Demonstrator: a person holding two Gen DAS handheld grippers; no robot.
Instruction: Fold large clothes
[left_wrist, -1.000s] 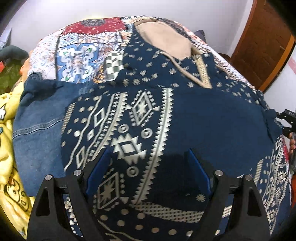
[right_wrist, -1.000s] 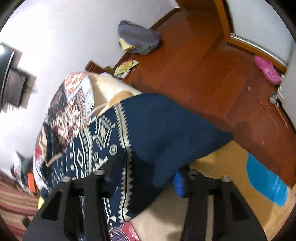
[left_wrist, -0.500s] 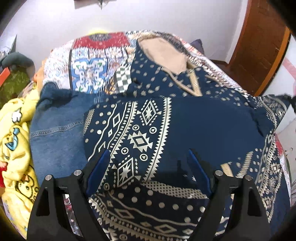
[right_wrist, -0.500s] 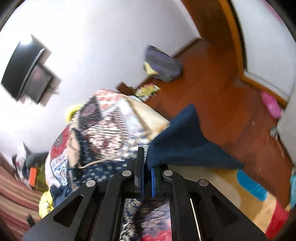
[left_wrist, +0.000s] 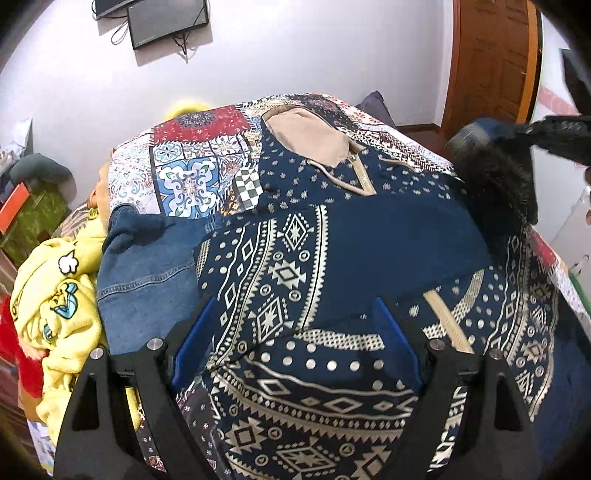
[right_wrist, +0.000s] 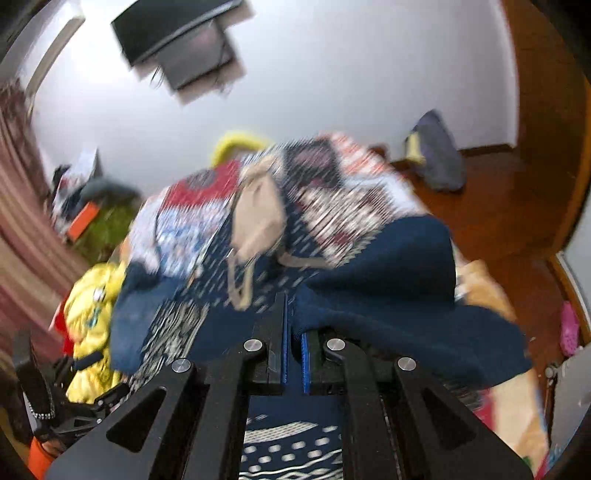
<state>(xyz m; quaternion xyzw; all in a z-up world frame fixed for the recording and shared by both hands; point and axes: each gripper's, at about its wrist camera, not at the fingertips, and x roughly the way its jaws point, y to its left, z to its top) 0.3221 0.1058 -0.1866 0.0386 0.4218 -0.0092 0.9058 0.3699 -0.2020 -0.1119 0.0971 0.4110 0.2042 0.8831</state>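
Note:
A navy hoodie (left_wrist: 332, 236) with a white geometric pattern and a beige hood (left_wrist: 306, 136) lies spread on the bed. One sleeve is folded across its body. My left gripper (left_wrist: 295, 343) is open and empty, hovering above the hoodie's lower part. My right gripper (right_wrist: 293, 321) is shut on the other navy sleeve (right_wrist: 399, 280) and holds it lifted above the hoodie's right side. That lifted sleeve (left_wrist: 495, 177) and the right gripper also show at the right edge of the left wrist view. The right wrist view is blurred by motion.
A patchwork bedspread (left_wrist: 192, 173) covers the bed. A denim garment (left_wrist: 147, 273) and a yellow cartoon garment (left_wrist: 62, 295) lie at the left. A monitor (left_wrist: 166, 18) hangs on the wall. A wooden door (left_wrist: 491, 62) and floor are at the right.
My right gripper closed on the sleeve, lifted it and swung it in over the bed. My left gripper rose and drew back from the hoodie, staying open.

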